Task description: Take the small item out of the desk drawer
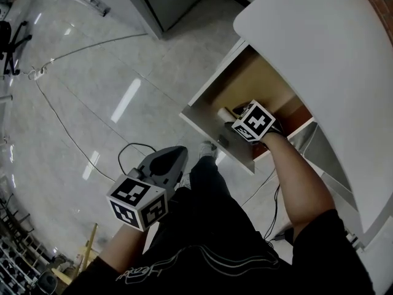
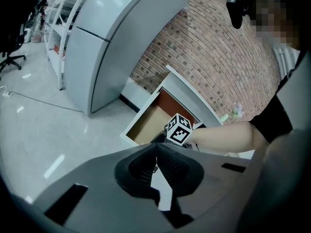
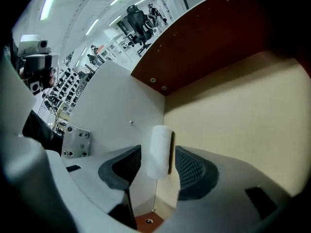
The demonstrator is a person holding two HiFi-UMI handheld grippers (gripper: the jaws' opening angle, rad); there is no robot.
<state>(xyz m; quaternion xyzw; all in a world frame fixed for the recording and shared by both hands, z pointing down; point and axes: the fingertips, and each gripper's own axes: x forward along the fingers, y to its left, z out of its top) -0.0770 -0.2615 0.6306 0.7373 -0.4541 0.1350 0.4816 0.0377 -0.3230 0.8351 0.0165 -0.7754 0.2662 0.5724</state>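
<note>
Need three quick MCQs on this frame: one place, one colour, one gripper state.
1. Where is the small item? A) on the floor B) in the open drawer C) on the desk top
2. Its colour? A) white B) red C) green
3. The right hand-held gripper jaws? A) shut, empty B) clamped on the drawer front C) open, either side of the item
Answers: B, it lies by the drawer's white wall; A, plainly white against tan wood; C, both pads stand clear of it.
</note>
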